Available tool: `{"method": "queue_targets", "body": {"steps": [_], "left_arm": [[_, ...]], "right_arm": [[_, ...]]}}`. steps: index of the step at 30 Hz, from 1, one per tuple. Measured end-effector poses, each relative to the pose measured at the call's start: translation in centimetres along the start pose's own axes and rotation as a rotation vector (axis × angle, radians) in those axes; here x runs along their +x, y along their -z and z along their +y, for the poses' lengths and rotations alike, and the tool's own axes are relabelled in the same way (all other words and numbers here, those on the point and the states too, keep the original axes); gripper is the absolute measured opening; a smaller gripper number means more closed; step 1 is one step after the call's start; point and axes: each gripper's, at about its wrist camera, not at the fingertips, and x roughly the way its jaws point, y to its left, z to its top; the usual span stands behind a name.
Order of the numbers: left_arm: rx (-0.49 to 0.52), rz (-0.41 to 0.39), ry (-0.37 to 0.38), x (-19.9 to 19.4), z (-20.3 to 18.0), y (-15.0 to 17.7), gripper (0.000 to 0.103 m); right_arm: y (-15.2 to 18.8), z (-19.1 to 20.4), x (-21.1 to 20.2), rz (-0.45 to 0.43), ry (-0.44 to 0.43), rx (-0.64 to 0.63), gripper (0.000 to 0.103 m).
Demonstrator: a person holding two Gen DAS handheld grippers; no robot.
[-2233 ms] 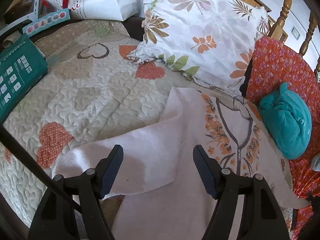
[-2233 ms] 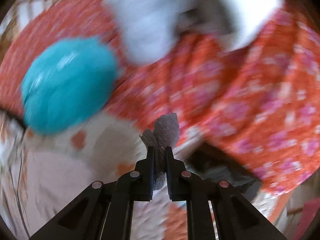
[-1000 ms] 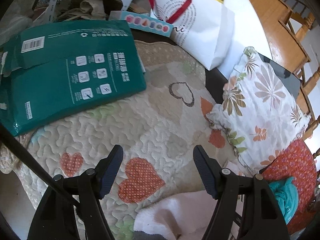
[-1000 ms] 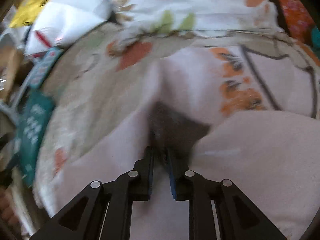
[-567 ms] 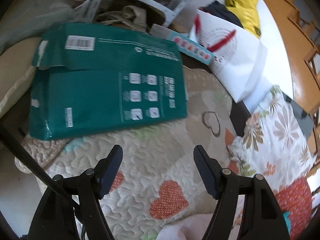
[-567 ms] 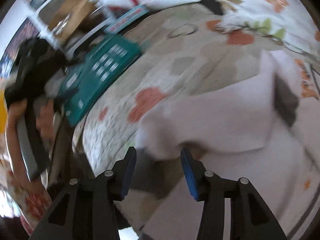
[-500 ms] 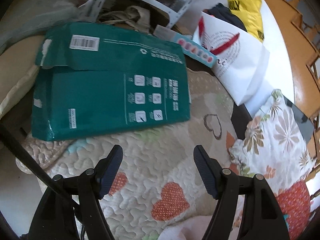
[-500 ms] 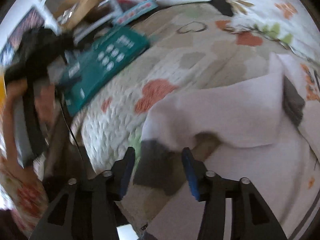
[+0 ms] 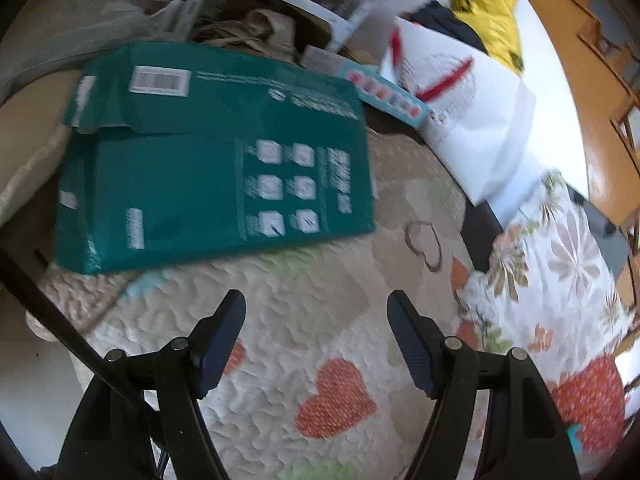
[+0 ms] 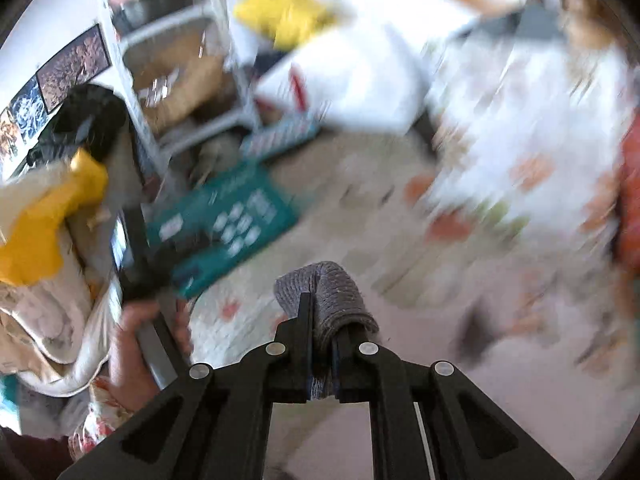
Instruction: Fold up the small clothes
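My right gripper [image 10: 320, 312] is shut on a grey ribbed cuff [image 10: 332, 292] of the pale pink garment [image 10: 460, 380], which lies on the quilt below and to the right. The right wrist view is blurred by motion. My left gripper [image 9: 316, 320] is open and empty above the heart-patterned quilt [image 9: 332, 300]. The garment does not show in the left wrist view. In the right wrist view the left gripper shows held in a hand [image 10: 132, 344] at the left.
A green package [image 9: 216, 176] lies on the quilt's far left. A white bag [image 9: 472, 108] and a floral pillow [image 9: 560, 272] lie at the back right. An orange-red cushion [image 9: 588, 400] is at the lower right. Shelves and clutter [image 10: 168, 80] stand beyond the bed.
The right gripper opened, then shut on the grey cuff and lifted it. The left gripper swung left away from the garment toward the green package and stayed open.
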Motion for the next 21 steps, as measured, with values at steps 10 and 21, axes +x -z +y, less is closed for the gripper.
{"method": "queue_targets", "body": {"steps": [10, 21], "left_arm": [[0.212, 0.118, 0.039, 2.5, -7.3, 5.8, 0.073], [0.392, 0.159, 0.040, 4.1, -12.9, 10.7, 0.075]], "right_arm": [[5.2, -16.9, -9.9, 0.137, 0.418, 0.122, 0.008], [13.9, -27.2, -5.6, 0.221, 0.585, 0.366, 0.043]]}}
